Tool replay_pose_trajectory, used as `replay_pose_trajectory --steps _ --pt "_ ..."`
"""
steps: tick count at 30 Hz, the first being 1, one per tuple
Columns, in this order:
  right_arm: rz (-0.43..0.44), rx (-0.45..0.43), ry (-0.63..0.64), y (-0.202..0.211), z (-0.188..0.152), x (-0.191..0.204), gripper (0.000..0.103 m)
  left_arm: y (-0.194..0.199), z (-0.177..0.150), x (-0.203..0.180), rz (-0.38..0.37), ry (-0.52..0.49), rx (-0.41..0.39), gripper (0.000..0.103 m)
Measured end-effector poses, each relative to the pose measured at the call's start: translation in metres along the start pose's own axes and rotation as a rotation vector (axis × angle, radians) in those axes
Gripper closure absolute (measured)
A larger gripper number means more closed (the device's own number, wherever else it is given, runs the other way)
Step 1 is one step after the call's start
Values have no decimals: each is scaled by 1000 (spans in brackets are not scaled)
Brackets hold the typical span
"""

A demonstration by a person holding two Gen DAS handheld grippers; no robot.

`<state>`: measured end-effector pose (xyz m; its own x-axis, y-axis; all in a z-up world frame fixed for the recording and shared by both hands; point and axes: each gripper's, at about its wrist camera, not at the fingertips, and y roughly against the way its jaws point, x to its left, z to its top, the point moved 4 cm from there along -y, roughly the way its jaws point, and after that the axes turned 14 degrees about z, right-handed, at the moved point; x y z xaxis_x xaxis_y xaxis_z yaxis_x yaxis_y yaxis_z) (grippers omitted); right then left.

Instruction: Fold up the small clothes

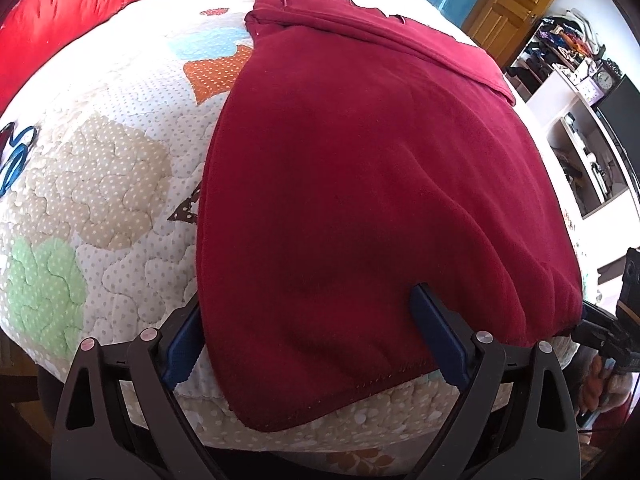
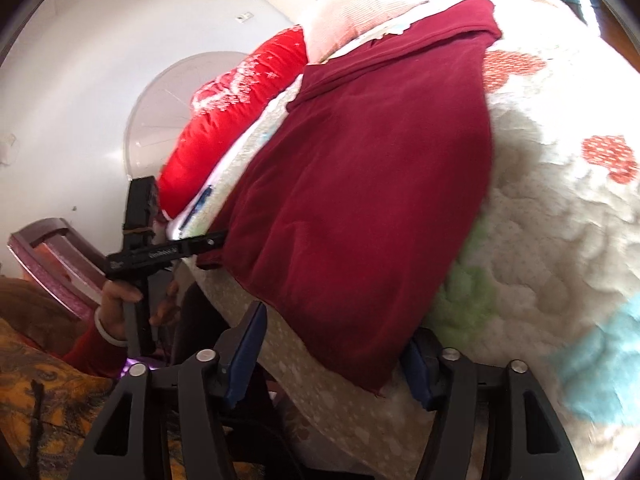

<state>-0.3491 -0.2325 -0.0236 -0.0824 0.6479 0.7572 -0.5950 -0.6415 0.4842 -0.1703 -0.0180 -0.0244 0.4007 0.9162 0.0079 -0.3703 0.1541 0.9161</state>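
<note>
One dark-red fleece garment [image 1: 360, 184] lies flat on the quilted bed [image 1: 100, 184], near hem hanging slightly over the bed's near edge. Looks soft, light, floppy w/ some grip; prob. best taken at the two near hem corners. Left hand-held gripper [image 1: 312, 344] is spread wide, fingers straddling the near-left hem, nothing pinched. Right hand-held gripper [image 2: 336, 352] is also wide, straddling the other near corner [image 2: 372, 384]. Far end is already doubled over. Red pillow [image 1: 92, 12] at far left; bare quilt both sides gives room.
</note>
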Motion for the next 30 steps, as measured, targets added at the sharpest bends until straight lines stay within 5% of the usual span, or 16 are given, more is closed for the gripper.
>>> replay_pose_trajectory --steps 4,6,11,13,22,30 --pt "47 -19 -26 -7 6 -10 74 -2 5 -3 1 -6 9 11" --pt "51 -29 -24 -9 9 -13 84 -1 7 -3 15 -17 3 23" --pt "119 -77 -24 -7 14 -10 87 7 19 3 -14 -7 7 79" --pt "138 -82 -21 -8 16 -11 87 8 24 7 -29 11 18 87" --pt "189 -112 58 2 53 6 88 28 60 2 -70 -7 -68 94" --pt "185 -211 99 19 114 5 88 50 137 -7 -140 0 -225 94"
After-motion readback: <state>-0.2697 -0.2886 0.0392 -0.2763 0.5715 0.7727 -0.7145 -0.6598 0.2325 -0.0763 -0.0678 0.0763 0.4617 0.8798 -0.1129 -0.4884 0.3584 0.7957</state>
